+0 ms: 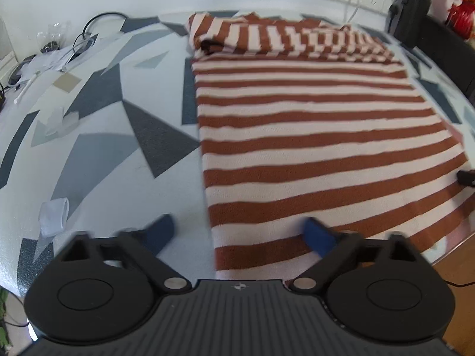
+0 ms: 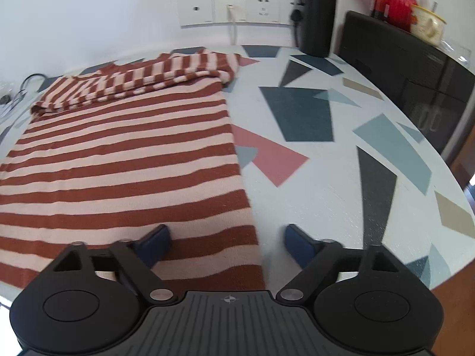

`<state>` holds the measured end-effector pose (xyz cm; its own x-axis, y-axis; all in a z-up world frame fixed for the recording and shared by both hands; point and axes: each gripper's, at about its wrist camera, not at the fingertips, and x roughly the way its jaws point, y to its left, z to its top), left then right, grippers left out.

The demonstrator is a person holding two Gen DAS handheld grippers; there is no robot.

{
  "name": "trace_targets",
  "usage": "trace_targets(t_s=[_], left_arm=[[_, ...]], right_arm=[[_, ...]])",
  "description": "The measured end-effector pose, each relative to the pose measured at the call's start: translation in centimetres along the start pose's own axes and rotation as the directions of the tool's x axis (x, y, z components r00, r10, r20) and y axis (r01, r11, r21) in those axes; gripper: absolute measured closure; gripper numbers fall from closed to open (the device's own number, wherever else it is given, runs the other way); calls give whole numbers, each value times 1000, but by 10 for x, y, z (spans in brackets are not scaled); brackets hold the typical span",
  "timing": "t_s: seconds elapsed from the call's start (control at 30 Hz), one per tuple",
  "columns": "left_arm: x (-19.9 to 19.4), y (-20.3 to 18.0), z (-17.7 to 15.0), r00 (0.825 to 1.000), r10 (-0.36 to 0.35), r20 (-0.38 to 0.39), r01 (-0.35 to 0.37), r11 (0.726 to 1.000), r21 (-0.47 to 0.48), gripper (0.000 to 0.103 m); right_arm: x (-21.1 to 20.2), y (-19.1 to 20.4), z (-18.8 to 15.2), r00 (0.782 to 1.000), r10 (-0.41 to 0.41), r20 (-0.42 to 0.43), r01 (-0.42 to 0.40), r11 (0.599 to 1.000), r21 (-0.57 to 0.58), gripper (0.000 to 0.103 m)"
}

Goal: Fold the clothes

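The striped shirt (image 1: pixel 311 136) (image 2: pixel 124 160), rust and pale pink, lies flat on the patterned table (image 1: pixel 118 118) (image 2: pixel 311 178). Its long axis runs from the near table edge away toward the wall, with the sleeves folded across the far end in a bunched band. Its stripes run crosswise.

Beyond it stand a black bottle (image 2: pixel 317 14) and a white socket strip (image 2: pixel 234 9) on the wall; a red vase (image 2: pixel 399 3) sits on a dark cabinet at the right. Cables and clutter (image 1: pixel 53 47) lie off the shirt's left side. Nothing lies on the shirt.

The left gripper (image 1: pixel 240 237) points steeply down over the shirt's near left corner, jaws apart and straddling the side edge, gripping nothing. The right gripper (image 2: pixel 228 243) does likewise at the near right corner, one finger over cloth, one over table.
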<state>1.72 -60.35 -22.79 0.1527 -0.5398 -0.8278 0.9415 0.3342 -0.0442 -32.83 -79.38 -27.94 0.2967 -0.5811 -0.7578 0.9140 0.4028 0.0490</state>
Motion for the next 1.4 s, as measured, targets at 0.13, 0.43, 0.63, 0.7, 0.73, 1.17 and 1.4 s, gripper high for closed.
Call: trace_targets(t_s=[0.13, 0.43, 0.63, 0.7, 0.73, 1.17, 1.4], left_arm=[[-3, -2, 4, 997, -79, 6, 79, 997, -19, 92], [-34, 15, -6, 990, -110, 89, 121, 983, -136, 96], [-55, 25, -38, 984, -146, 97, 162, 970, -180, 96], [-61, 28, -50, 983, -154, 97, 171, 964, -204, 96], [-64, 30, -55, 983, -158, 98, 176, 961, -214, 96], [-108, 28, 8, 932, -184, 313, 253, 947, -197, 96], [-109, 38, 61, 902, -177, 395, 274, 940, -203, 96]], right_arm=[[-5, 4, 0, 999, 47, 5, -46, 999, -21, 58], [-23, -10, -2, 986, 165, -10, -165, 985, 49, 97], [-60, -14, -18, 977, 211, -19, -209, 975, 76, 97], [-71, -14, -29, 977, 212, -29, -209, 975, 70, 97], [-76, -14, -34, 976, 215, -30, -212, 974, 74, 97], [-130, -5, 17, 951, 281, 131, -292, 954, 74, 97], [-135, -12, 81, 926, 297, 232, -324, 942, 88, 97]])
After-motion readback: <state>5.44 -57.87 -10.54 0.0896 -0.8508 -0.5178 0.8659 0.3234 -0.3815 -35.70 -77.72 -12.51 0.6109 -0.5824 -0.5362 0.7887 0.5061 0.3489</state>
